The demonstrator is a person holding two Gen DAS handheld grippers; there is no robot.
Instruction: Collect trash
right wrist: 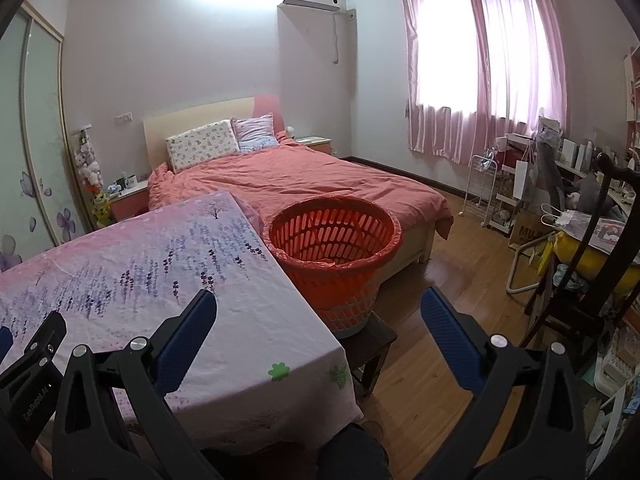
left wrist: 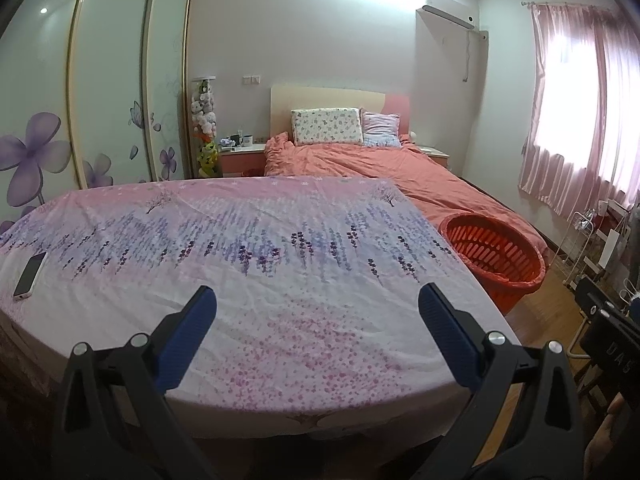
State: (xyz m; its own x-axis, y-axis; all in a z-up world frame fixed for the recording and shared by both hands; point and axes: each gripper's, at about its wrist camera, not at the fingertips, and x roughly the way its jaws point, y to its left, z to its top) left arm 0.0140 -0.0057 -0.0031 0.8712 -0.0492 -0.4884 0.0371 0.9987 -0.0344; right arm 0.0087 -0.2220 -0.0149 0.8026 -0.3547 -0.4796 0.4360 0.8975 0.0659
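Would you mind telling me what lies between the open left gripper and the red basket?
Only bare floral tablecloth: the left wrist view shows nothing on it between the left gripper and the red basket.

Both views bedward, sharing basket (left wrist: pixel 494 256)

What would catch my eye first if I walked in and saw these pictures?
Probably the bright orange basket, lined with a bag and standing on a small dark stool just off the table's far right corner. Next, the floral cloth covering the table in the foreground, bare except for a phone near its left edge. Beyond lies the coral-covered bed, under pink curtains.
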